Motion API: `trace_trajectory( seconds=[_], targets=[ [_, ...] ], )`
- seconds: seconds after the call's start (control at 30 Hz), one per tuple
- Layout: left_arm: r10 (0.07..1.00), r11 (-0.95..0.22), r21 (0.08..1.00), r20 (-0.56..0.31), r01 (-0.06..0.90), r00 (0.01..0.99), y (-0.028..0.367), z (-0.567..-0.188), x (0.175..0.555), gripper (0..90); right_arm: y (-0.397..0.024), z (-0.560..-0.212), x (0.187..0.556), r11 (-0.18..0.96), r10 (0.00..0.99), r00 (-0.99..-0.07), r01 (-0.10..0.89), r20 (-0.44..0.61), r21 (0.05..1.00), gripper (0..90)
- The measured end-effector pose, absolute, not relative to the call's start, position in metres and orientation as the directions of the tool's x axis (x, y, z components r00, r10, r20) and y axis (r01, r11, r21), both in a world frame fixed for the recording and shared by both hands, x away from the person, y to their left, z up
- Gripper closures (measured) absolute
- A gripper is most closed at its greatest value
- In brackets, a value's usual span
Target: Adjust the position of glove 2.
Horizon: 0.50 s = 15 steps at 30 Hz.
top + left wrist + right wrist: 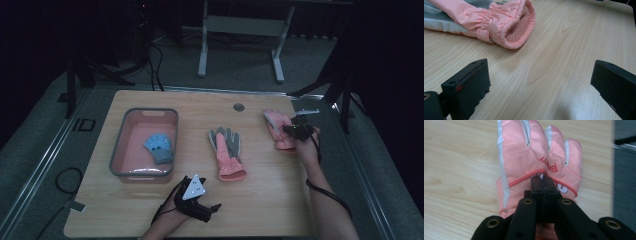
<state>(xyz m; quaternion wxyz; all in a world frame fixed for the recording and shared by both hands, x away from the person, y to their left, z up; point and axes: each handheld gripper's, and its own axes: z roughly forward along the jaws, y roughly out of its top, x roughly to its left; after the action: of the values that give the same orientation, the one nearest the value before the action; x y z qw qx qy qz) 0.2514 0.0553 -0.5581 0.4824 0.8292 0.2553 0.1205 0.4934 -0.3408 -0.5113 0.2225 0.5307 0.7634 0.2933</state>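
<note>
At the table's (260, 195) two o'clock edge lies the pink glove (280, 131), fingers toward twelve; the right gripper (543, 182) pinches its back fabric, jaws closed (a thin fold). The left gripper (212, 206), gaping empty, sits well apart at seven.

Wooden table (260, 195) bears pink tub (117, 150) and two pink gloves (229, 157) (279, 127)

Pink fabric with pale grey side strips and red lettering is seen on the right glove (534, 152); the middle glove (227, 150) is coloured pink and grey, the worktop (270, 185) pale wood.
</note>
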Motion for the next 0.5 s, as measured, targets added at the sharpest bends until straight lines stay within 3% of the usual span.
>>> trace_trajectory(
  seconds=[0.13,0.27,0.5],
  targets=[
    [0.539,-0.410,0.861,-0.038,0.301,0.842,0.054,-0.558,0.250,2.4,-0.337,-0.473,0.472,0.172,0.962,-0.272,0.673,0.024,0.720,89.5],
    [0.536,-0.419,0.860,-0.025,0.291,0.844,0.053,-0.558,0.249,2.4,-0.331,-0.446,0.445,0.149,0.968,-0.249,0.649,0.023,0.746,89.5],
    [0.528,-0.431,0.857,-0.014,0.282,0.849,0.051,-0.558,0.249,2.4,-0.319,-0.435,0.396,0.102,0.977,-0.209,0.641,0.046,0.761,89.5]
  ],
)
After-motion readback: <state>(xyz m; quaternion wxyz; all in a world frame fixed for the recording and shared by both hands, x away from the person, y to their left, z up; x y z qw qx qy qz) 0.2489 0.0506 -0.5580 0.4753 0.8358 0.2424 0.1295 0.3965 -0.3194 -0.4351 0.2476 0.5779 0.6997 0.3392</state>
